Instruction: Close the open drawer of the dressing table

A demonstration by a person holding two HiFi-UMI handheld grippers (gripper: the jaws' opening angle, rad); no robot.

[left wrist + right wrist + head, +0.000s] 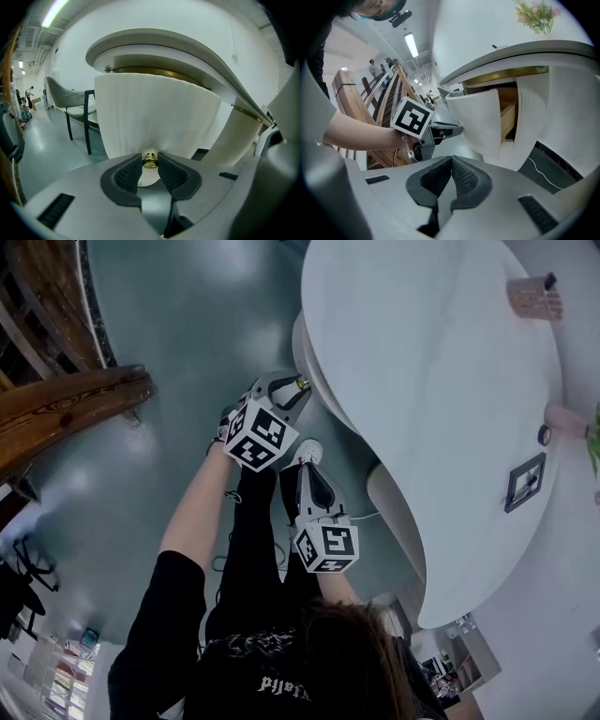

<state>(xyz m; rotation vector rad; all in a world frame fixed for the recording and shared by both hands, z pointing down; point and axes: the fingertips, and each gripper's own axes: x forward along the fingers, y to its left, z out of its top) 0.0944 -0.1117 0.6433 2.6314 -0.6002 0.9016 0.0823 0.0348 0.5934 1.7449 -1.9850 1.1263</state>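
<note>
The white dressing table [422, 381] fills the right of the head view. Its curved, ribbed drawer front [480, 122] stands pulled out, and the wooden inside [508, 112] shows behind it. My left gripper [150, 161] is at the drawer front [154, 117], its dark pads closed on either side of the small brass knob [150, 159]. In the head view the left gripper [286, 390] reaches the knob [302, 382] under the table edge. My right gripper [451, 173] hangs lower and nearer to me, shut with nothing between its pads, away from the drawer; the head view shows it [314, 486] beside the left arm.
A dark-legged chair [77, 105] stands on the floor left of the table. A wooden stair rail [66, 409] runs at the left. On the tabletop are a pink cup [534, 298] and a small dark frame [525, 482]. A white cable [548, 176] lies under the table.
</note>
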